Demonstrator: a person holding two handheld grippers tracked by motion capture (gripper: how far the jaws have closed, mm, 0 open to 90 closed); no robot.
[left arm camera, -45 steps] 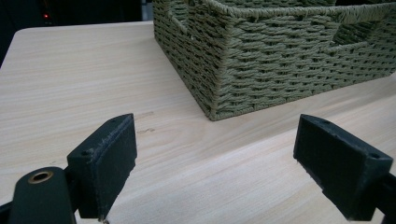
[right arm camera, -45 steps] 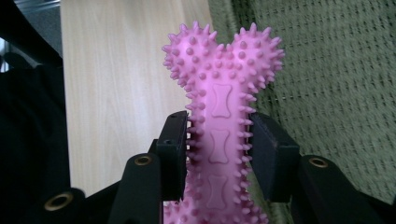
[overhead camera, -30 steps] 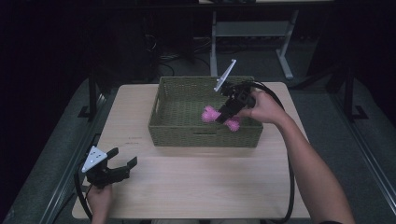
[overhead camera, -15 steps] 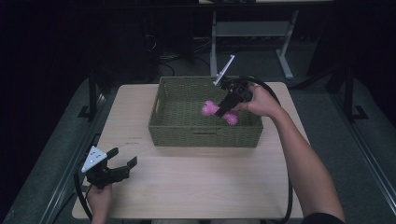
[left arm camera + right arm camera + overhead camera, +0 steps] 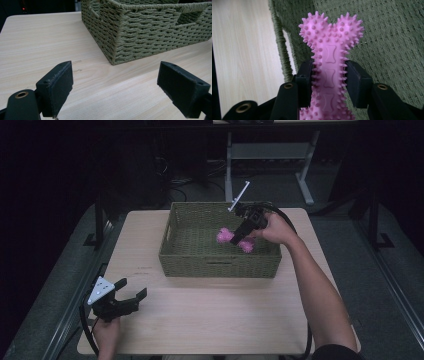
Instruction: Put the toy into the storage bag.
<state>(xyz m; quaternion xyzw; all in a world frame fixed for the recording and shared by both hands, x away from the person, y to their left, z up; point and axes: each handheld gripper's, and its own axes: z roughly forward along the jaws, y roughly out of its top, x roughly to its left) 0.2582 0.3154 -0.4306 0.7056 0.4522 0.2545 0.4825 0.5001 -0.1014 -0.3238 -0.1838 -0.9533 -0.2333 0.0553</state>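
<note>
While the right tool (image 5: 236, 240) clamps a pink spiky rubber bone toy (image 5: 329, 75) above the green woven basket (image 5: 220, 266) | left tool (image 5: 131, 297) apart, near basket's front-left, over pale wooden desk (image 5: 210, 315).

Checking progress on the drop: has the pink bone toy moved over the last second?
Yes. The pink bone toy shifted from the basket's near right wall toward its middle.

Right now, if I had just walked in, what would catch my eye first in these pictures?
The bright pink spiky bone toy, clamped at its waist by the right tool and held over the inside of the green woven basket at the back of the pale wooden table. Next, the left tool, open and holding nothing, near the table's front left corner.
</note>
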